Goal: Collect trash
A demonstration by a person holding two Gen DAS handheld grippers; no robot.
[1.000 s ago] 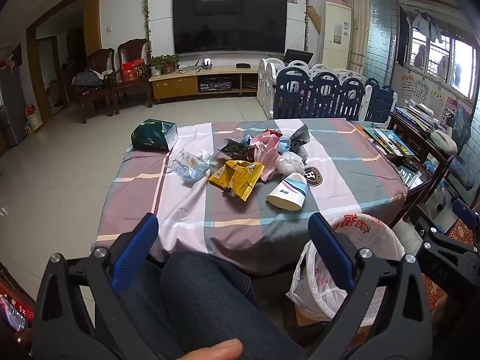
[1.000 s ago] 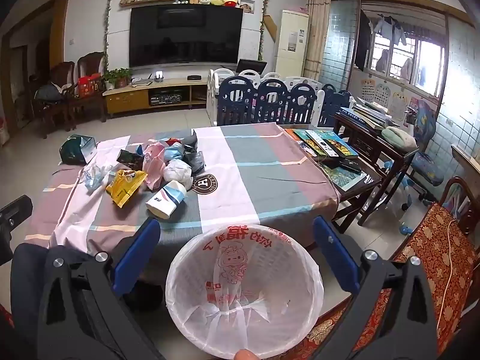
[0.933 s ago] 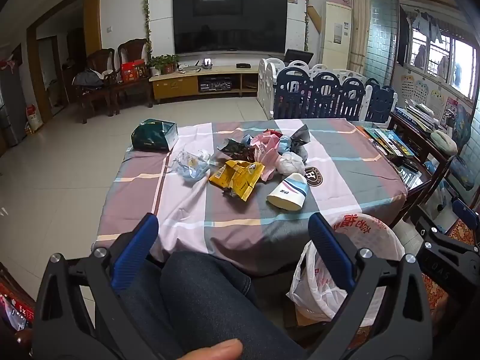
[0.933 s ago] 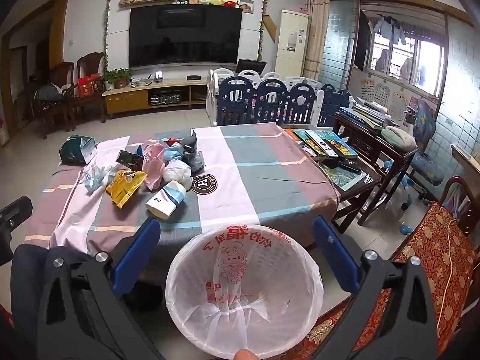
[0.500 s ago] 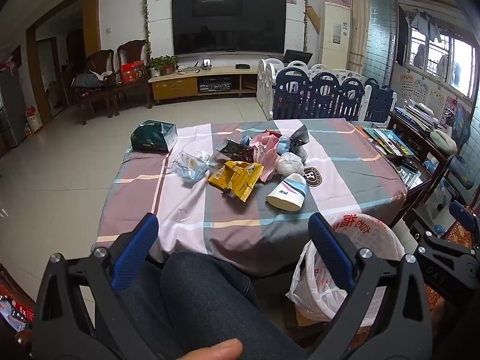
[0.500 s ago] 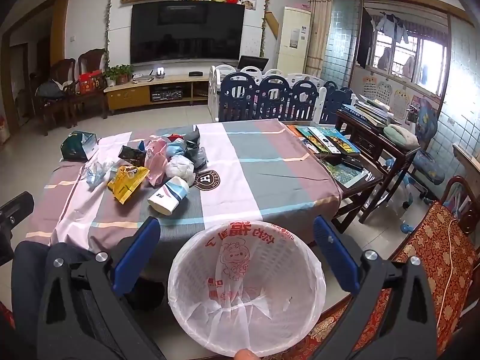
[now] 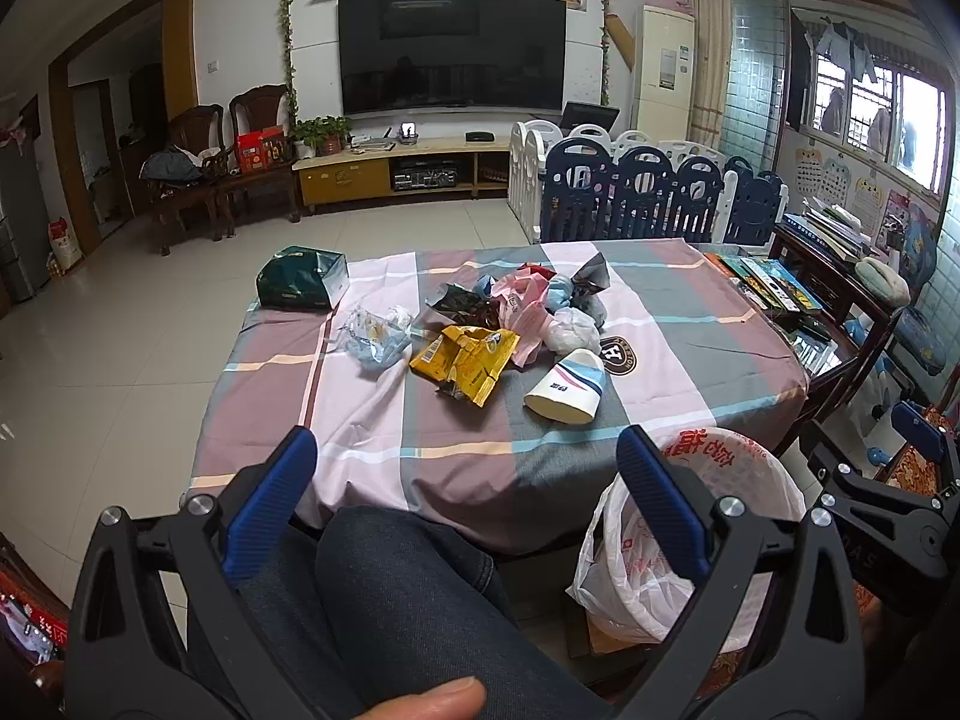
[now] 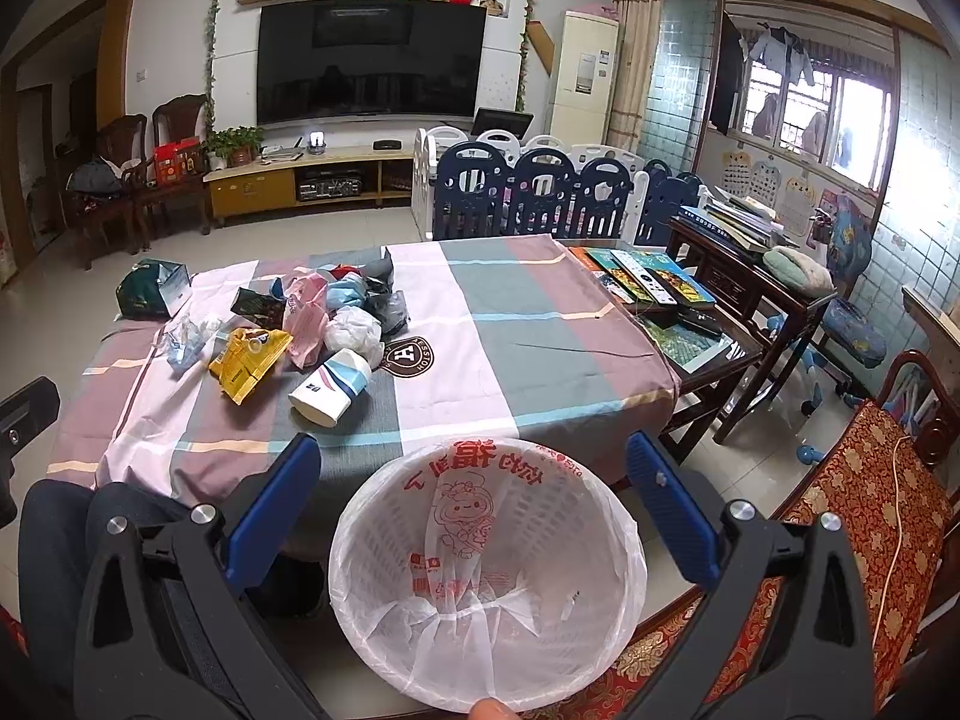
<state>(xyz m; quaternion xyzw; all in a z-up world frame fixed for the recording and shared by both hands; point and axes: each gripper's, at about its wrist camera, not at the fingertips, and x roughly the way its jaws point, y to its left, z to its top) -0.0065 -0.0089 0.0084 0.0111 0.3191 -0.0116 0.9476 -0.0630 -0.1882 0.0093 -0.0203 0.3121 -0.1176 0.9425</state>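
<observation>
A heap of trash lies on the checked tablecloth point(image 7: 420, 420): a yellow snack wrapper point(image 7: 465, 360), a paper cup point(image 7: 567, 390) on its side, a pink bag point(image 7: 522, 312), a crumpled clear wrapper point(image 7: 375, 333) and a white wad point(image 7: 570, 327). A white bin with a plastic liner point(image 8: 486, 576) stands on the floor at the table's near right corner. My left gripper point(image 7: 465, 450) hangs open over a person's lap, short of the table. My right gripper point(image 8: 471, 450) is open above the bin, holding nothing.
A green box point(image 7: 300, 285) sits at the table's far left corner. Books point(image 8: 648, 276) lie on a dark side table at the right. A red patterned chair point(image 8: 852, 492) stands beside the bin. A blue and white playpen fence point(image 7: 648, 198) is behind the table.
The right gripper has shifted slightly, so the bin and table sit a little higher in its view. The left gripper has barely moved.
</observation>
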